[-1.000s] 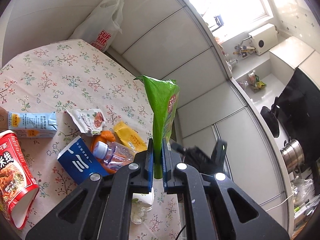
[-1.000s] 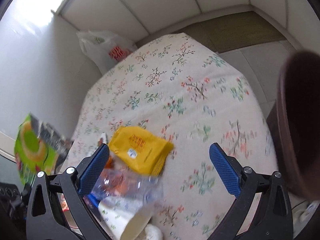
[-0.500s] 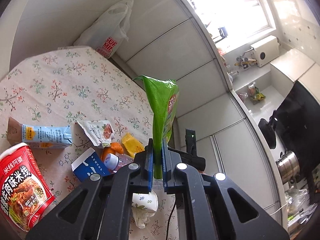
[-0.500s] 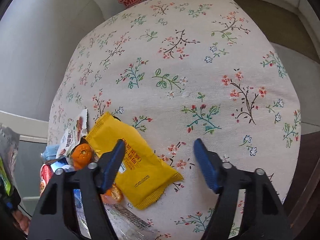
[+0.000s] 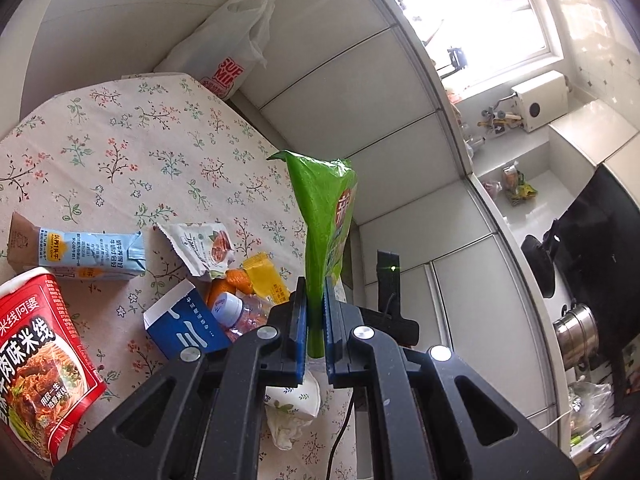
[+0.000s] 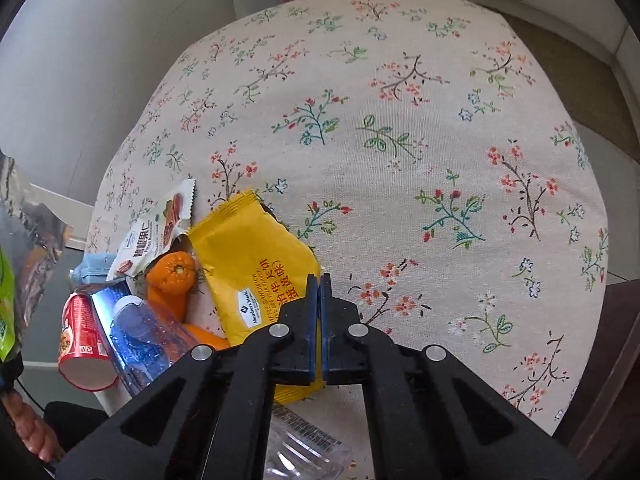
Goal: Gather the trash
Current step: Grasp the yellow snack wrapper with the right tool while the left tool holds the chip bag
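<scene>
We found the yellow packet (image 6: 256, 264) lying flat on the bench (image 6: 400, 140), at about 11 o'clock of the right gripper (image 6: 320, 292). That gripper had its blue pads drawn together over the packet's near right edge; we could not tell for certain whether the edge was pinched between them, though the pads sat right on it. In the left wrist view the same packet (image 5: 266, 278) showed small, just beyond the left gripper (image 5: 315, 320).

The left gripper was clamped on the lower end of a green bag (image 5: 324, 224), which stood upright above the bench edge, rising toward 12 o'clock.

Touching the yellow packet at 9 o'clock lay an orange (image 6: 172, 276), with a white wrapper (image 6: 154, 232) overlapping it at 11 o'clock. A clear bottle (image 6: 140, 336) with a pale cap lay against the orange at 7 o'clock, and a red cup (image 6: 82, 344) lay on its side just beyond the bottle at 9 o'clock.

From the left wrist we also saw a blue box (image 5: 184, 324) beside the bottle, a pale blue carton (image 5: 80, 250) on its side at 10 o'clock of the box, and a paper cup (image 5: 294, 400) with crumpled tissue under the gripper. A white shopping bag (image 5: 228, 52) leaned on the wall past the bench's far end.
</scene>
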The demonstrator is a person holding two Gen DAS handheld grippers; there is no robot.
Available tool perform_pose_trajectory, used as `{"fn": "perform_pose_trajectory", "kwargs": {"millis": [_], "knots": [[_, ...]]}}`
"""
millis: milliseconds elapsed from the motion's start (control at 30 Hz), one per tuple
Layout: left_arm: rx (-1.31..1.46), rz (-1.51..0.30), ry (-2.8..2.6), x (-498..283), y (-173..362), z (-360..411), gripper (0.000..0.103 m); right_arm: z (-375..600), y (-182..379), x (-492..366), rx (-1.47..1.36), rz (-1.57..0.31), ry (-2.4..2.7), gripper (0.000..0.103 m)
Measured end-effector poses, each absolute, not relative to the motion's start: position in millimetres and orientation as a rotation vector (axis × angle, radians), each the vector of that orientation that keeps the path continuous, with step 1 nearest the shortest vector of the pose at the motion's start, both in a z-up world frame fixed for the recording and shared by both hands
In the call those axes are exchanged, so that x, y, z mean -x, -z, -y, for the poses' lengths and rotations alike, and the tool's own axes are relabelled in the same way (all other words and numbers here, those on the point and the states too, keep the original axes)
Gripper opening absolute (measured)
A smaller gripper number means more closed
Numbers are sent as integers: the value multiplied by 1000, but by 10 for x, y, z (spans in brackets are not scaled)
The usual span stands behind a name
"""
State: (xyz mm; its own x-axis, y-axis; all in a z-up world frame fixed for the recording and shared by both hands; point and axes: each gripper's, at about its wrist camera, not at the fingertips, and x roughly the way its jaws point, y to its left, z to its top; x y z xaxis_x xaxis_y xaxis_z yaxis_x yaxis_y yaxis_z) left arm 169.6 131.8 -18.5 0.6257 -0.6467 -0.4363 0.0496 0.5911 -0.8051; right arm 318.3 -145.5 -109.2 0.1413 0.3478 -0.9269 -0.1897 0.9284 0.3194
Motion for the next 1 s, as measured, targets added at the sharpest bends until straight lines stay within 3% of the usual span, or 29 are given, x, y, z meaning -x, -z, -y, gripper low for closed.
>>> {"fn": "perform_pose_trajectory", "kwargs": {"millis": [1000], "knots": [[812,-763,501,-1571,-34,-1056,7,1866,-302,-2594,-73,-1032,-228,0]]}}
